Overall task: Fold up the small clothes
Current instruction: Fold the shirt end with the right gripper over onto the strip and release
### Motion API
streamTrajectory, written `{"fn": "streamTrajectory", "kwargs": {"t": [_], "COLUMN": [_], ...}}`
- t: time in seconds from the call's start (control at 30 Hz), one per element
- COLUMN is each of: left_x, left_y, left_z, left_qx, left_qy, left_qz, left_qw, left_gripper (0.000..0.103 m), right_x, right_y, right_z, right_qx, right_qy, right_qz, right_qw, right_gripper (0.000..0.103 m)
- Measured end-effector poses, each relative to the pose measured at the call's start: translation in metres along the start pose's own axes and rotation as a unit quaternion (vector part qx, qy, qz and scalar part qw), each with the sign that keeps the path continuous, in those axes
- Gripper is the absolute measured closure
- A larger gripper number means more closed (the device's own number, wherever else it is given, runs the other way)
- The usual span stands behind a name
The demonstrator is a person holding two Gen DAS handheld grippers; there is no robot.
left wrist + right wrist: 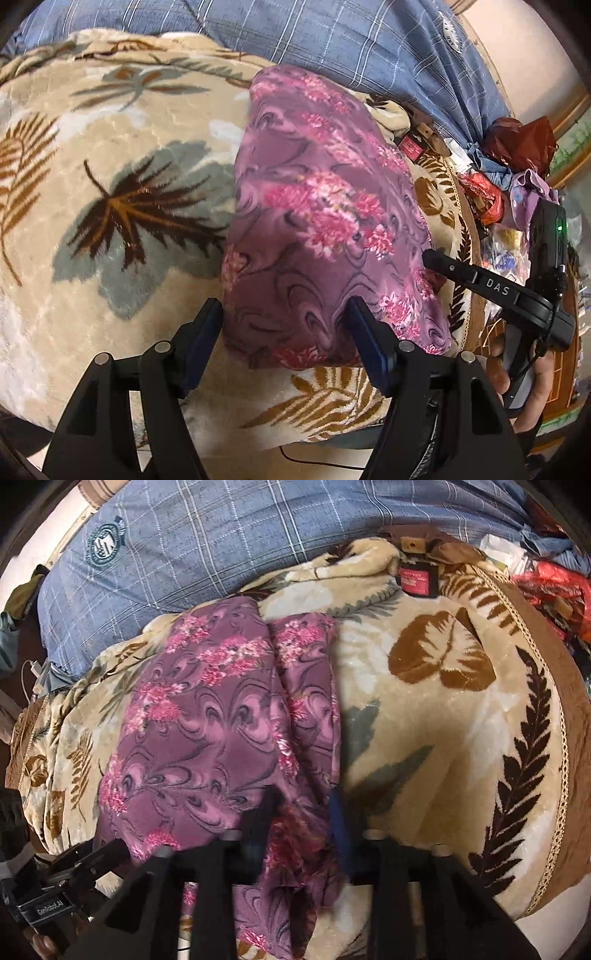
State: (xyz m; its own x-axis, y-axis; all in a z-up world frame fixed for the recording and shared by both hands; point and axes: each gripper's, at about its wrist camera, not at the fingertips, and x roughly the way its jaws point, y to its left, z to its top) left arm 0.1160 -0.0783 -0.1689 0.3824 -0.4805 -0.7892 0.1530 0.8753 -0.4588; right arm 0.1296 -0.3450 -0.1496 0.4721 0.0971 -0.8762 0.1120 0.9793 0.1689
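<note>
A purple garment [325, 221] with pink floral print lies folded lengthwise on the leaf-patterned blanket [110, 147], its narrow end toward twelve o'clock, near end bunched.

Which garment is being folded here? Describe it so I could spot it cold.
Find the beige leaf-print blanket spread below the blue checked fabric. On it lies the purple cloth with pink flowers, the only purple, swirl-patterned piece on the blanket.
</note>
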Motion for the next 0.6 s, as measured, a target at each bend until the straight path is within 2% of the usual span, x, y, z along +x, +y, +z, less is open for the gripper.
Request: {"fn": "streamTrajectory", "kwargs": {"t": [0.1,0.27,0.37,0.47,0.6], "left_x": [0.0,-0.007,-0.01,-0.011,-0.012], "left_y": [0.0,-0.01,-0.013,-0.013,-0.015], "left_z": [-0.003,-0.011,-0.018,-0.022,-0.025], "left_qx": [-0.004,0.018,0.03,0.029,0.031], "left_qy": [0.002,-0.002,-0.003,0.0,0.003], "left_qz": [-0.001,0.021,0.031,0.035,0.034], "left_qw": [1.0,0.9996,0.9991,0.999,0.999], "left_gripper": [0.032,0.032,0.032,0.033,0.033], "right_x": [0.003,-0.011,-0.018,-0.023,-0.03], "right_y": [-0.006,-0.002,-0.001,-0.008,-0.015], "right_z": [0.0,-0.003,-0.013,-0.027,-0.042], "right_qx": [0.013,0.016,0.021,0.043,0.062], "right_qy": [0.007,-0.016,-0.025,-0.033,-0.045], "right_qz": [0.01,0.014,0.011,0.008,-0.011], "right_qw": [1.0,1.0,0.999,0.998,0.997], "right_gripper": [0.088,0.084,0.083,0.075,0.074]}}
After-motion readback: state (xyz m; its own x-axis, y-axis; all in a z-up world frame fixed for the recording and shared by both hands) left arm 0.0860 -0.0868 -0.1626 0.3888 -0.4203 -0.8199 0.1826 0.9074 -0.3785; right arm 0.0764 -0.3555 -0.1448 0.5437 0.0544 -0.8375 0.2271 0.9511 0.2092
